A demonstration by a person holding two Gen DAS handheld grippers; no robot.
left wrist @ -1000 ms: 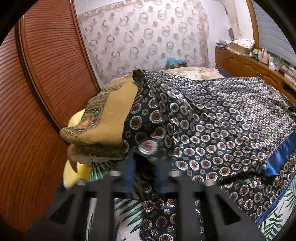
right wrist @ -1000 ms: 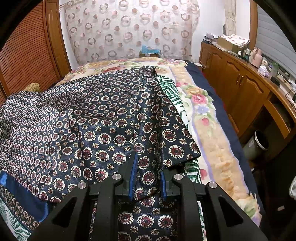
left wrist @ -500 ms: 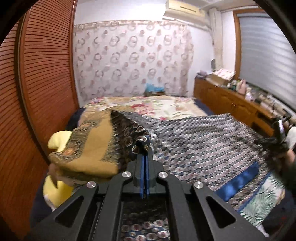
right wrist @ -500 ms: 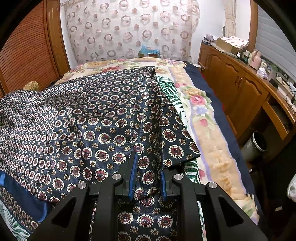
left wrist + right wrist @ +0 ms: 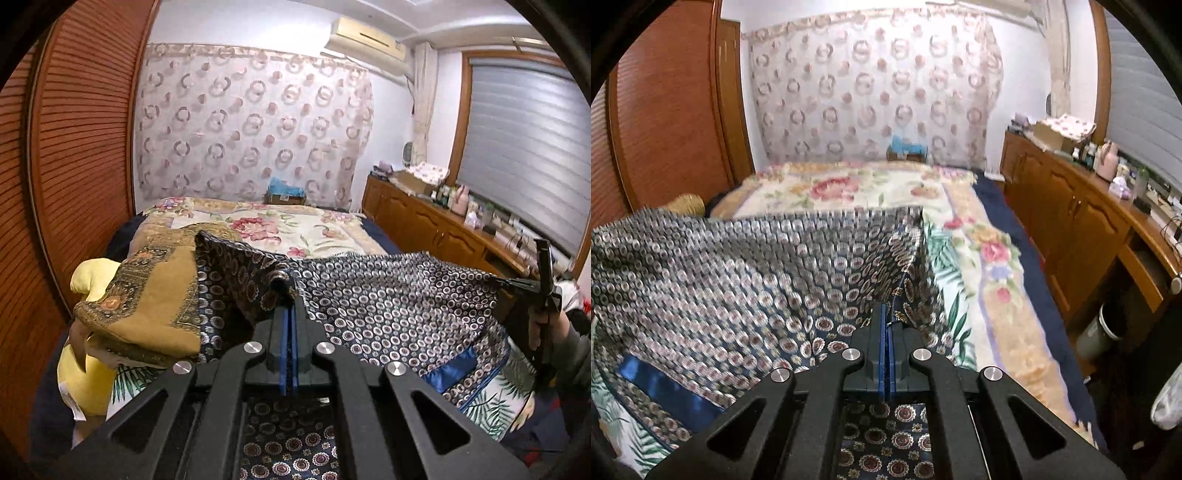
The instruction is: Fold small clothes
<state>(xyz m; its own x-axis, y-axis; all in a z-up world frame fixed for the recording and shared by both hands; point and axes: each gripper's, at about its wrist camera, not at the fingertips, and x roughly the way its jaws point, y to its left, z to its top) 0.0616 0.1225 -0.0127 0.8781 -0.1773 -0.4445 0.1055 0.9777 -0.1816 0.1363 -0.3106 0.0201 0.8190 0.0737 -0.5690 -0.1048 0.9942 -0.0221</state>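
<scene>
A navy satin cloth (image 5: 388, 306) printed with small rings hangs stretched between my two grippers above the bed. My left gripper (image 5: 287, 295) is shut on a bunched corner of it. At the right edge of the left wrist view a hand (image 5: 543, 325) holds my right gripper (image 5: 508, 282), which pinches the far corner. In the right wrist view the cloth (image 5: 738, 280) is lifted and blurred. There my right gripper (image 5: 886, 314) has its jaws closing tight, pads pressed on the cloth's edge. The blue hem band (image 5: 665, 391) sags low at the left.
A floral blanket (image 5: 280, 229) covers the bed. A mustard patterned cloth (image 5: 155, 306) lies over a yellow pillow (image 5: 88, 280) at the left. A louvred wooden door (image 5: 74, 147) stands left. A cluttered wooden cabinet (image 5: 1071, 221) and a bin (image 5: 1100, 328) are on the right.
Both grippers have risen and lifted the cloth's near edge off the bed. The right jaws, wide around a fold earlier, are now pressed together. The left jaws closed first.
</scene>
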